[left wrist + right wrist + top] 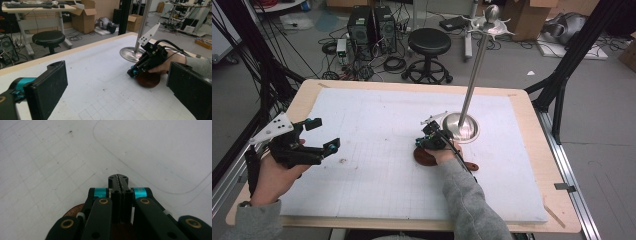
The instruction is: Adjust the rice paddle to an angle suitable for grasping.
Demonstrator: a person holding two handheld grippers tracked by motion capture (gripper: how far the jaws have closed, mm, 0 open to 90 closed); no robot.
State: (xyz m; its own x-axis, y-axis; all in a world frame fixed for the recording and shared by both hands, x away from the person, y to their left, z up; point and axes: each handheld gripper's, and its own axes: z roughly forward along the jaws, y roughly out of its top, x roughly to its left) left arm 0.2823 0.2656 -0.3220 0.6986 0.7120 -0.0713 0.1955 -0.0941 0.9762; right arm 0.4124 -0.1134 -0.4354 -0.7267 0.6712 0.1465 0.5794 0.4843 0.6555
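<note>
**Right jaws closed over the brown disc beside the stand**

We see our right gripper [121, 182] with its jaws pressed flat together, nothing visible between the tips. It hovers low over a brown disc [148, 79], whose rim peeks out beneath the gripper; whether the gripper rests on it we cannot tell. The disc lies on the white gridded mat [377, 165], just beside the round base of the metal stand [460, 127], on the side nearer to us. Our left gripper [319, 135] is well apart from the stand, at the mat's left edge, its jaws spread wide and empty, pointing toward the disc. Beyond the stand, past the table's far edge, a black stool [429, 42] sits on the floor.
</note>
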